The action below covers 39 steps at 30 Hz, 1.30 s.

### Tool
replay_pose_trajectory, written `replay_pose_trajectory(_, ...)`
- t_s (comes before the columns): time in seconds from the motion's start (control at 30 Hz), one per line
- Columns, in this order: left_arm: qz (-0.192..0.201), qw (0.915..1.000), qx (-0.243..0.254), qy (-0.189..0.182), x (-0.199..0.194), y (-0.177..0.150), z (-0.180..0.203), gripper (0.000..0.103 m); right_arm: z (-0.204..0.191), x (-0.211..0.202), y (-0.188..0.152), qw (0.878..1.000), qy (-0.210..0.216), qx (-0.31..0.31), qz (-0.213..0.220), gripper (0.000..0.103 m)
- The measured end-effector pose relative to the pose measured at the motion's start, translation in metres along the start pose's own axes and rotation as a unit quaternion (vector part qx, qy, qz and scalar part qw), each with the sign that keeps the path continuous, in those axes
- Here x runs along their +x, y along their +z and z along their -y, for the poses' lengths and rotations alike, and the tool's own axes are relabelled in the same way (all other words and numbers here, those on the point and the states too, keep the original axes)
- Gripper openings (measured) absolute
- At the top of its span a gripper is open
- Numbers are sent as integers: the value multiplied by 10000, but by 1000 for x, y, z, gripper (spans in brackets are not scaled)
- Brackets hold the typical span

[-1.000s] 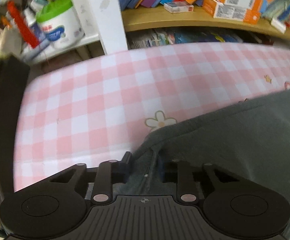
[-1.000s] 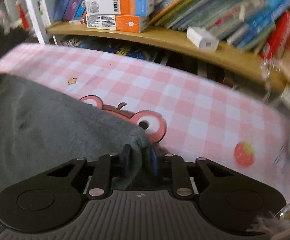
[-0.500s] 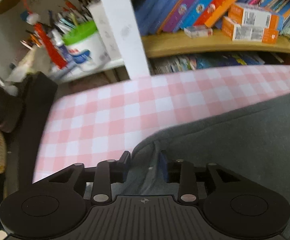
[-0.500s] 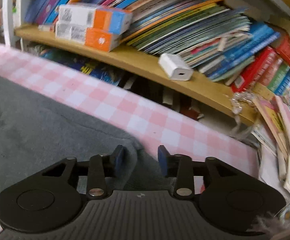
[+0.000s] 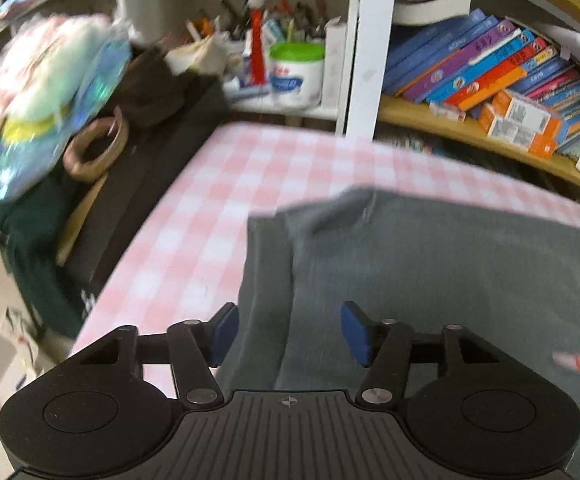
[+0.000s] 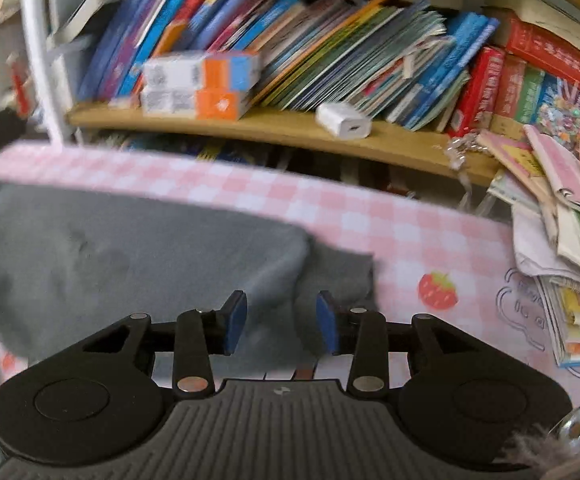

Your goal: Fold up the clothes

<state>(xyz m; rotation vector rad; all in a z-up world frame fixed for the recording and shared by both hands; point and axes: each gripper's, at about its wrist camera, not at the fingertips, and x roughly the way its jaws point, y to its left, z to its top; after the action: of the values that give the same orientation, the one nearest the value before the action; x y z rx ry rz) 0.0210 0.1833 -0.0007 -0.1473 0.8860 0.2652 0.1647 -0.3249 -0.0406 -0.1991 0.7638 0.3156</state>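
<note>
A grey garment (image 5: 450, 264) lies folded on the pink checked tablecloth (image 5: 218, 200), its far edge close to the table's back edge. My left gripper (image 5: 288, 320) hangs over the garment's left edge with its jaws opening; the blue pads (image 5: 224, 330) stand wide apart and do not press the cloth below them. In the right wrist view the same garment (image 6: 150, 248) ends at its right corner beside a strawberry print (image 6: 437, 291). My right gripper (image 6: 281, 308) hovers over that corner, jaws apart and closing slightly, the cloth lying free beneath them.
A wooden shelf (image 6: 290, 128) packed with books and orange boxes (image 6: 198, 88) runs just behind the table. A white post (image 5: 360, 48), a green-lidded tub (image 5: 296, 76) and a black bag (image 5: 138, 184) stand at the left. Stacked booklets (image 6: 562, 240) crowd the table's right end.
Both grippers were shut on the garment's corners; now both have let go and drawn back. The garment's edge lies nearer the shelf. The left view has swung toward the table's left end.
</note>
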Motion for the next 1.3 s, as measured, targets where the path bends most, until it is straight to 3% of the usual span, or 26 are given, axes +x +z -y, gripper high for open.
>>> replay_pose_trajectory(0.1,-109,9998,-78,134,0,-15,-1,59,-3,19,-5,9984,-379,-300,-305,34)
replay_pose_trajectory(0.23,-241,9991,-189,292,0,-33,-3,59,8,32,4,9969,-698,-204,-305,37)
replay_pose_trajectory(0.5,-496,9956,-289,747,3,-55,-15,59,-6,11,1,9990,-337,-288,-92,39)
replay_pose_trajectory(0.6,-553,9931,-617,831,5,-60,-30,73,-13,4,-5,9987,-281,-405,-111,39)
replay_pose_trajectory(0.8,-503,9875,-804,1261,-4,-69,-40,73,-7,-3,-12,9992,-231,-293,-163,40)
replay_pose_trajectory(0.9,-540,9877,-842,1203,-10,-70,-43,73,-3,-5,-15,9991,-218,-310,-168,40)
replay_pose_trajectory(1.07,-373,9914,-334,1213,-25,-62,-32,72,-1,-4,-10,9991,-160,-367,-128,41)
replay_pose_trajectory(1.3,7,9970,352,683,-32,-34,-4,73,-12,6,4,9981,45,-604,-95,45)
